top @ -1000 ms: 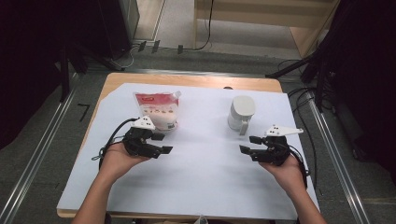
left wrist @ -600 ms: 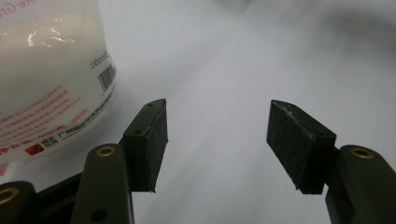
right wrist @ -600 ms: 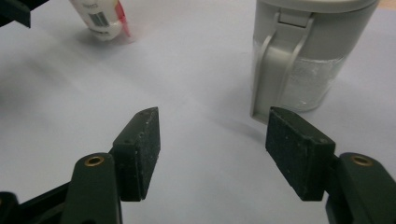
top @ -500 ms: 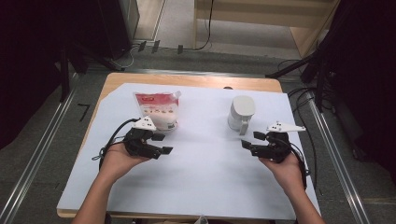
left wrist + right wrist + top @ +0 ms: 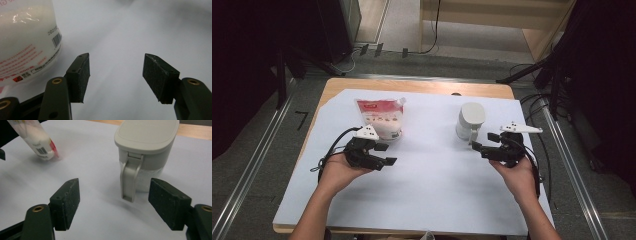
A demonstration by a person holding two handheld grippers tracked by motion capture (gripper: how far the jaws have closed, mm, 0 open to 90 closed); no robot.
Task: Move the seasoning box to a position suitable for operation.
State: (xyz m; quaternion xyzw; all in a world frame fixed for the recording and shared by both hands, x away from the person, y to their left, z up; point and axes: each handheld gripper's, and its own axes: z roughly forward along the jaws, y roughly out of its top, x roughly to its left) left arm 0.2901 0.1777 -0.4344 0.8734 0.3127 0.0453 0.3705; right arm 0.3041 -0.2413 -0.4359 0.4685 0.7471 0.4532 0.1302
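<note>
High view: you look from above your side, forward and down, whole table (image 5: 362, 90) in frame, floor beyond. Left gripper view: camera low over white sheet (image 5: 120, 37), looks along own jaws, very near pouch (image 5: 25, 42) at frame left. Right gripper view: camera low, faces jug (image 5: 142, 152) close ahead, pouch (image 5: 40, 140) farther at upper left. Shared: pouch (image 5: 379, 119) in all three views; jug (image 5: 469, 121) in high and right gripper views.

Both forearms reach in; left claw (image 5: 384, 154) agape, right claw (image 5: 480, 145) just widening, empty.
</note>
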